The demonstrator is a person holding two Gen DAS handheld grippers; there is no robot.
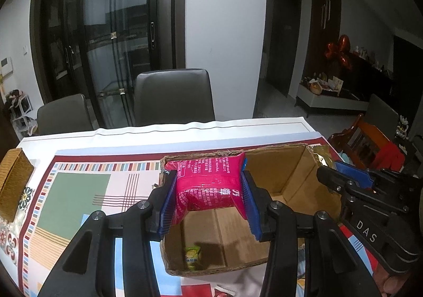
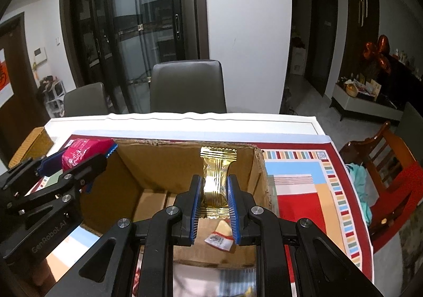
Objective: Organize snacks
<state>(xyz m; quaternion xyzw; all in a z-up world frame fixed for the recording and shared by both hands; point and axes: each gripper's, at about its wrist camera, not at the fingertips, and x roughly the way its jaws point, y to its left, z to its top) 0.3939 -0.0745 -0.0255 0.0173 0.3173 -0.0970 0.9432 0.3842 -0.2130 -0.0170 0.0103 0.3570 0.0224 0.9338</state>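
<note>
While the left gripper [image 1: 208, 186] pinches a pink snack bag [image 1: 208, 180] above the cardboard box [image 1: 290, 178], the right gripper [image 2: 213, 200] clamps a gold packet [image 2: 215, 178].

The left gripper [image 1: 208, 199] tilts downward with its blue pads [image 1: 168, 204] pressed on both sides of a pink snack packet [image 1: 208, 186], jaws held partway apart. The right gripper [image 2: 213, 203] sits close on its right, also angled down, its pads [image 2: 232, 207] nearly together and clamped on a slim gold packet [image 2: 215, 178]. Both black frames lie near side by side.
</note>
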